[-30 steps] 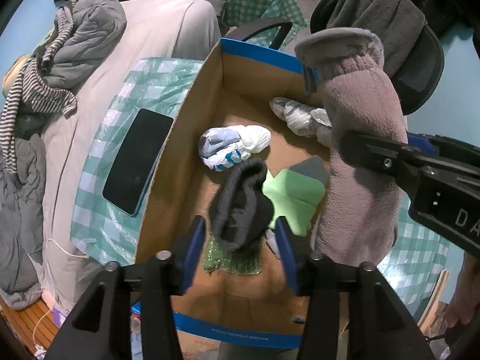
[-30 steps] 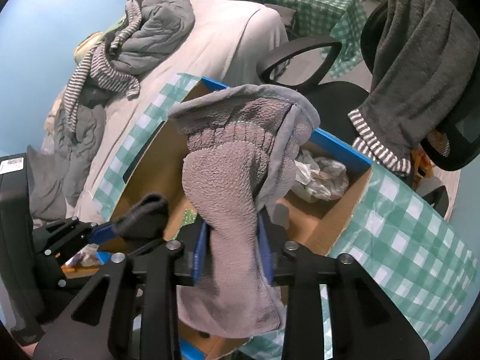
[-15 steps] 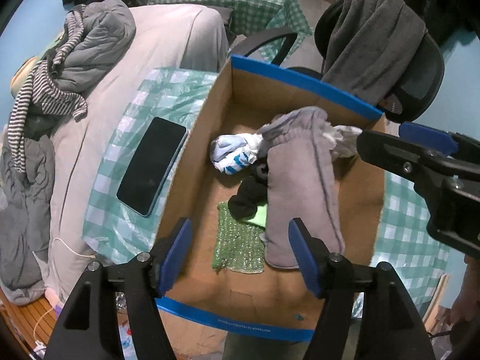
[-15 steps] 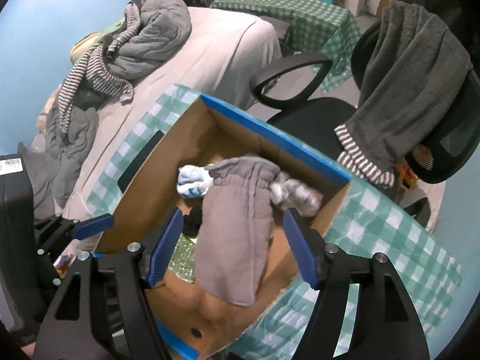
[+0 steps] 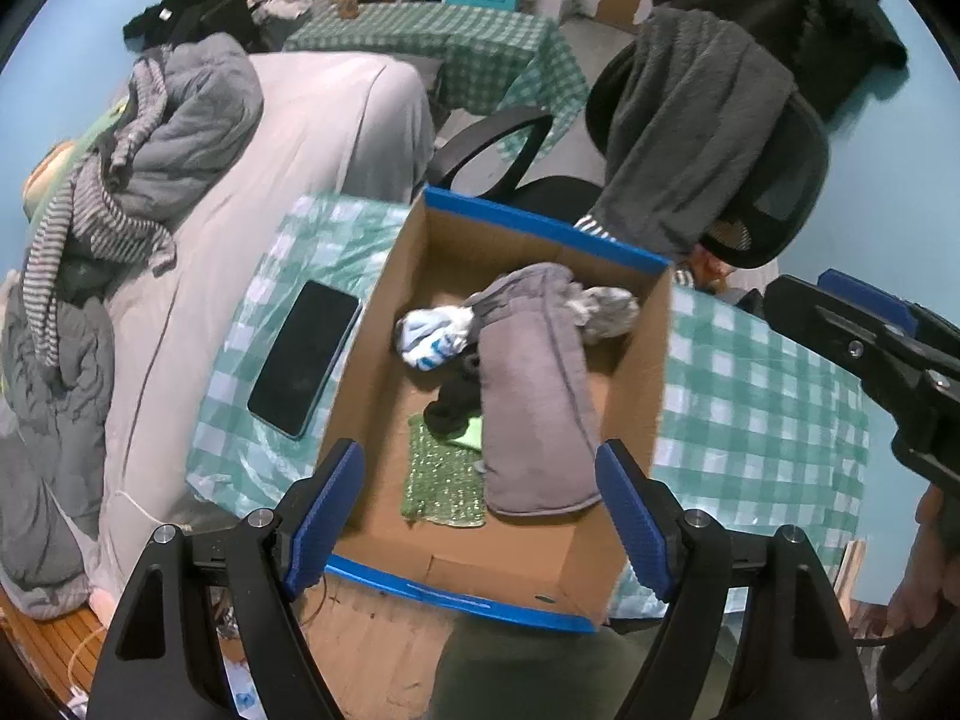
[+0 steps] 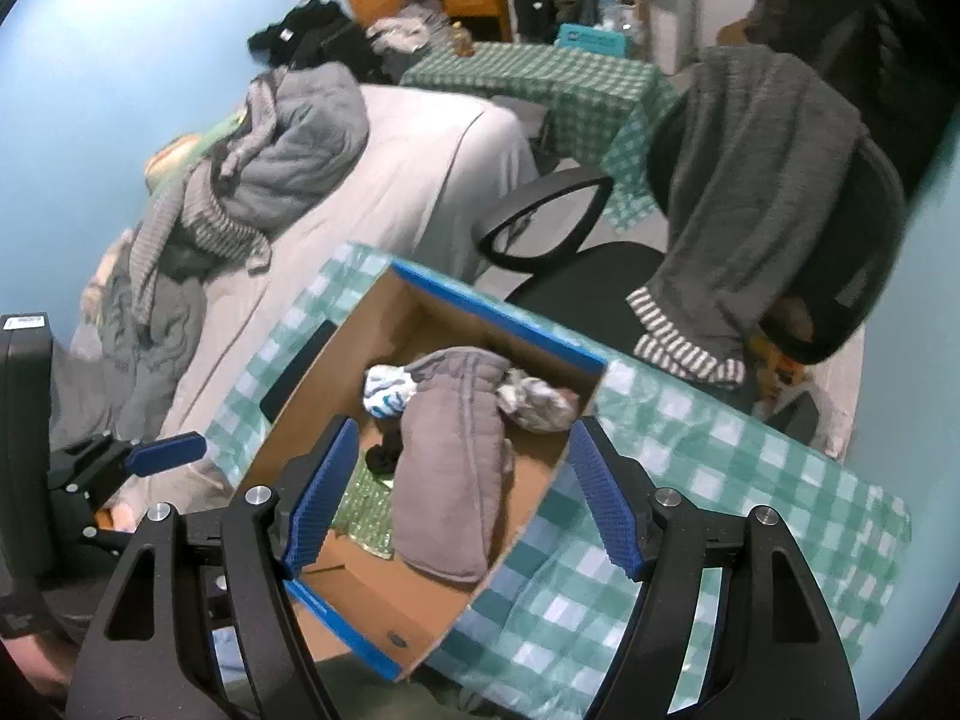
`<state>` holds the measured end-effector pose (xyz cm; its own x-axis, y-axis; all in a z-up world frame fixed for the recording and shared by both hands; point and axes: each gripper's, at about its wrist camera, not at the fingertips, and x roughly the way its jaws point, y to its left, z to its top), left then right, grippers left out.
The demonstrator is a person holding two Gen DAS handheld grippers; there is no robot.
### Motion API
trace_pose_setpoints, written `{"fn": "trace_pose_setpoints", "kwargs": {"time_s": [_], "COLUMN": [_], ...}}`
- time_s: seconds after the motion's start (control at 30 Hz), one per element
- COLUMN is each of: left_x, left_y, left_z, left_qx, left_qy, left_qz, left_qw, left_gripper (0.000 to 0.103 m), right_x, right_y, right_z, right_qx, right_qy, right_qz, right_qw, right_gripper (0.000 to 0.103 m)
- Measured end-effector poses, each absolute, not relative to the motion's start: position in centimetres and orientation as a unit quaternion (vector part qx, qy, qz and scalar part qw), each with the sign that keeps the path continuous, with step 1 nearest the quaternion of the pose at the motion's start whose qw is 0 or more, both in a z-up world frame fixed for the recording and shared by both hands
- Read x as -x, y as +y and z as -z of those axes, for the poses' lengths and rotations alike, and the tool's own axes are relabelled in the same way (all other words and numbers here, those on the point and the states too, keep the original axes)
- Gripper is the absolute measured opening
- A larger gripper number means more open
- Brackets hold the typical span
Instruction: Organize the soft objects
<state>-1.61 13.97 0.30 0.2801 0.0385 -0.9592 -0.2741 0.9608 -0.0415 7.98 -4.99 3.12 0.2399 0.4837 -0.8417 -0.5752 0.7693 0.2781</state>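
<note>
Left gripper [image 5: 480,507] opening, right gripper [image 6: 459,495] released, both empty; below them the limp mauve fleece mitten [image 5: 534,396] looks light; pinch its cuff

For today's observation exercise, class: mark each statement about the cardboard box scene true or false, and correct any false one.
1. The grey fleece mitten lies inside the cardboard box. True.
2. The phone lies in the box. False: it lies on the checked tablecloth beside it.
3. The left hand-held gripper holds the black sock. False: nothing is between its jaws, which are opening; the sock is in the box.
4. A grey towel hangs over the office chair. True.
</note>
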Motion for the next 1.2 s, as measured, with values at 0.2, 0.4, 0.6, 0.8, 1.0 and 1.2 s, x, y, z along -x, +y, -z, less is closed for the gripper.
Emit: {"fn": "trace_pose_setpoints", "kwargs": {"time_s": [0.2, 0.4, 0.6, 0.8, 1.0, 1.2], "left_x": [1.8, 2.2, 2.6, 2.7, 2.9, 2.9], "left_y": [12.3, 10.9, 10.0, 8.9, 8.0, 7.4], "left_z": [-2.4, -3.8, -4.9, -5.4, -5.6, -6.0], "left_qx": [0.084, 0.072, 0.075, 0.068, 0.062, 0.055], "left_qy": [0.579, 0.571, 0.564, 0.555, 0.550, 0.549], "left_qz": [-0.088, -0.083, -0.081, -0.081, -0.080, -0.081], "left_qw": [0.806, 0.813, 0.819, 0.825, 0.829, 0.830], "left_gripper": [0.081, 0.081, 0.081, 0.081, 0.081, 0.081], "right_x": [-7.4, -6.7, -6.0, -5.5, -5.2, -5.1], "right_y": [-7.9, -9.9, -11.1, -12.3, -12.9, -13.4], "right_z": [-5.1, -6.1, -6.9, -7.0, -6.7, -6.5], "right_qx": [0.031, 0.034, 0.037, 0.043, 0.039, 0.035], "right_qy": [0.502, 0.496, 0.486, 0.485, 0.490, 0.493], "right_qz": [-0.313, -0.294, -0.281, -0.263, -0.259, -0.257], "right_qw": [0.806, 0.816, 0.827, 0.833, 0.831, 0.830], "right_gripper": [0.073, 0.073, 0.073, 0.073, 0.073, 0.073]}}
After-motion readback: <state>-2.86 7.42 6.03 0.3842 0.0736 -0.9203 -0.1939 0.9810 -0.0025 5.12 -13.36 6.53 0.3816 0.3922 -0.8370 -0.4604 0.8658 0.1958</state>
